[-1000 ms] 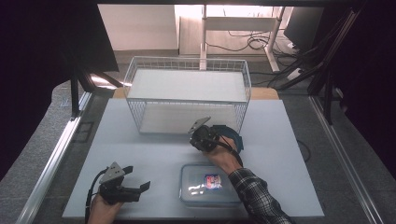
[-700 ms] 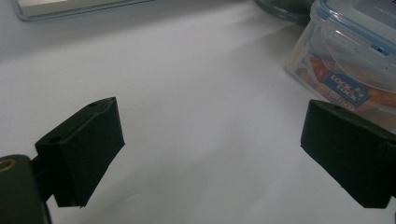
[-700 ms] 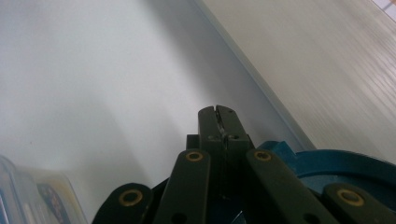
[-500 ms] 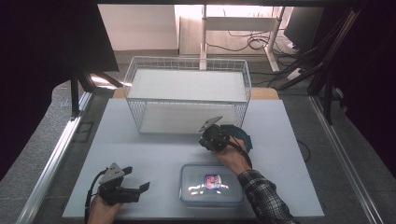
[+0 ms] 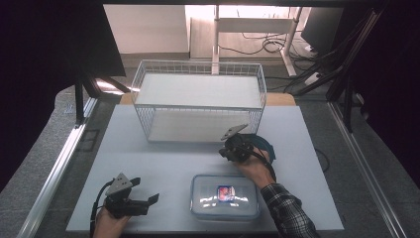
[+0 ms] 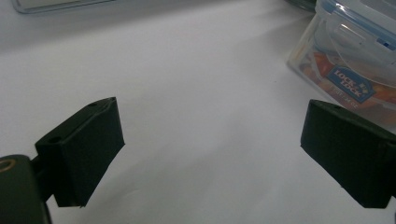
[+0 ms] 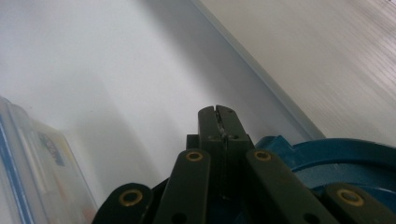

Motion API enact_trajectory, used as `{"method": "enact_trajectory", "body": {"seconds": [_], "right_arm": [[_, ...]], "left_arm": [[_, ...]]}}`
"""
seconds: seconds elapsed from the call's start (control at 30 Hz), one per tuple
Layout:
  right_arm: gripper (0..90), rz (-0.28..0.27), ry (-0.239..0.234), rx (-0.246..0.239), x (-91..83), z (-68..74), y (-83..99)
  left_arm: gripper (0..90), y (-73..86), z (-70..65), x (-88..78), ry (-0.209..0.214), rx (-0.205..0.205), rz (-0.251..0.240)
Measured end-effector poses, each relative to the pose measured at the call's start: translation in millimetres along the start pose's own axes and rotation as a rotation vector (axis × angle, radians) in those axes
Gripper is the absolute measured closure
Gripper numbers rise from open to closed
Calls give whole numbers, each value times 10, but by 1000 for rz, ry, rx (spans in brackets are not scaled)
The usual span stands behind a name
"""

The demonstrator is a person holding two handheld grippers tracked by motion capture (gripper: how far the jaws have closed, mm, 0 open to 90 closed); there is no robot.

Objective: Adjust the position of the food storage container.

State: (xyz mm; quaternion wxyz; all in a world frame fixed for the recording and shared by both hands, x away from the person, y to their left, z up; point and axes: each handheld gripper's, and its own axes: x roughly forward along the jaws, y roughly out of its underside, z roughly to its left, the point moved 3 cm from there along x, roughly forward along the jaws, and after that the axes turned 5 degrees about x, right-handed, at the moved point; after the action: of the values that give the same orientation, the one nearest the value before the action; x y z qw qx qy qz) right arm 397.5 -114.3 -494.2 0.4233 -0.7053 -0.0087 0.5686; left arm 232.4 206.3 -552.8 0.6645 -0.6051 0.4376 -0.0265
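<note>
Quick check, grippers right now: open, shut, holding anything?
Left gripper: open, nothing between the jaws, container beside it.
Right gripper: shut, jaws together, nothing between them.

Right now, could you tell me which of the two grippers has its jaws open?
The left gripper, near the table's front left corner: its jaws stand wide apart over bare table. The right gripper, beside the wire basket, has its jaws pressed together.

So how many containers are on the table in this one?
2. A white wire basket stands at the far middle of the table, and a clear lidded plastic box lies near the front edge. A blue object beside the right tool is too hidden to identify.
</note>
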Motion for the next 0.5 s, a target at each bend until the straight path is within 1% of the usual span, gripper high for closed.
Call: {"method": "enact_trajectory", "body": {"seconds": [0.17,0.27,0.3,0.33,0.37,0.4,0.43,0.5], "right_arm": [[894,6,-7,7,-36,1,30],[894,11,-13,22,-62,3,58],[892,9,-3,19,-68,3,48],[892,9,-3,19,-68,3,48],[892,-9,30,13,-78,-9,29],[891,-23,49,17,-80,-29,4],[891,-28,58,21,-72,-59,-20],[891,-30,49,40,-13,-119,-65]], "left_arm": [[54,3,-2,2,0,0,2],[54,1,-3,7,2,-1,1],[54,0,-3,10,3,-1,2],[54,0,-4,15,5,-2,2],[54,-1,-5,19,7,-2,3],[54,-3,-4,22,8,-1,4],[54,-5,-5,28,8,-1,5],[54,-7,-3,35,10,1,7]]}}
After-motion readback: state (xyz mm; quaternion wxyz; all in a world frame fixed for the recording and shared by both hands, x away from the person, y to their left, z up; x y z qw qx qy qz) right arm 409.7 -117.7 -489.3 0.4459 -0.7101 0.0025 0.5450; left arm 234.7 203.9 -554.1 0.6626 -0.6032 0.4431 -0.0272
